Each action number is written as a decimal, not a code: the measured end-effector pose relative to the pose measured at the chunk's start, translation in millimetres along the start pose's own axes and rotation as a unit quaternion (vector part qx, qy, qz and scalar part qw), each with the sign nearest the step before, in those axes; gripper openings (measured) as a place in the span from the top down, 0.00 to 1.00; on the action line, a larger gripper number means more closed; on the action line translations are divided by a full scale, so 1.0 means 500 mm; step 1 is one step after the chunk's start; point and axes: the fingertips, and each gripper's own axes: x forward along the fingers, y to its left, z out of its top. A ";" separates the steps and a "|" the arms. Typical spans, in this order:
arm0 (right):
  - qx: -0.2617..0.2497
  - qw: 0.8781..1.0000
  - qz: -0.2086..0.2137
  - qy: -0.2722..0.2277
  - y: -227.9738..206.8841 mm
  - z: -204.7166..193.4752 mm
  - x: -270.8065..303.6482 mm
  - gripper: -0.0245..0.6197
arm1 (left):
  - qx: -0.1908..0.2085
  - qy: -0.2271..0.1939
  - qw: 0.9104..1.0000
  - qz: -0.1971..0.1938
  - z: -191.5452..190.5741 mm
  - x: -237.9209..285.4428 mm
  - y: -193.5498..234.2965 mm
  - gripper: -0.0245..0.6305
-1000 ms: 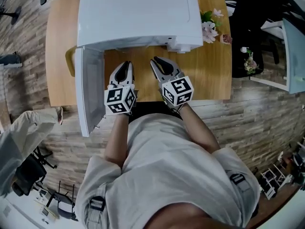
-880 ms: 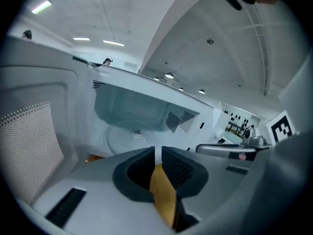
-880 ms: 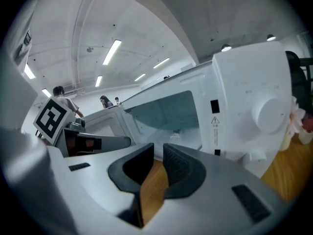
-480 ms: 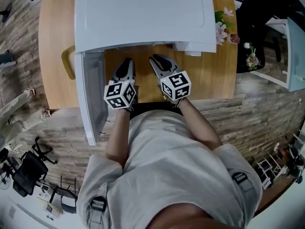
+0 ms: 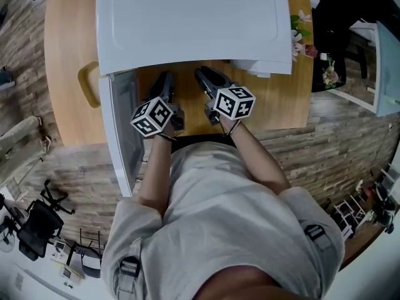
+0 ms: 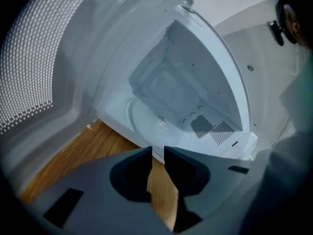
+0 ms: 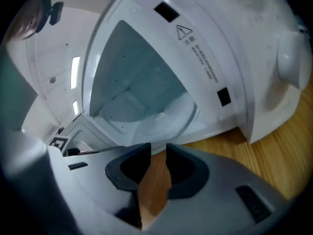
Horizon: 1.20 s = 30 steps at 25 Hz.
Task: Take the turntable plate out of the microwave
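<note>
Warning label (image 7: 198,50) on microwave (image 7: 249,28): triangle, print perhaps too blurred.

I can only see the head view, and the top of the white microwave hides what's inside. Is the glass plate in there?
Observer: Yes. The left gripper view shows the round clear glass turntable plate lying flat on the floor of the white microwave.
Operator: Is a gripper holding it?
Observer: No. The left gripper has just been opening its jaws, and only the wooden table shows between them. The gripper is short of the plate.
Operator: And the other one?
Observer: The right gripper has just been opening its jaws too. There is nothing between them, and the plate lies ahead of them, inside the microwave.
</note>
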 end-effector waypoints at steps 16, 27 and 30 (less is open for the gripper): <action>0.134 0.991 -0.018 -0.019 -0.033 -0.001 0.051 0.73 | -0.103 -0.007 0.995 -0.016 0.013 0.048 0.043 0.74; 0.133 0.991 -0.013 -0.010 -0.030 0.001 0.058 0.79 | -0.113 0.000 0.993 -0.020 0.010 0.055 0.047 0.81; 0.121 0.993 -0.016 -0.011 -0.029 0.002 0.049 0.79 | -0.108 -0.001 0.994 -0.025 0.009 0.048 0.041 0.80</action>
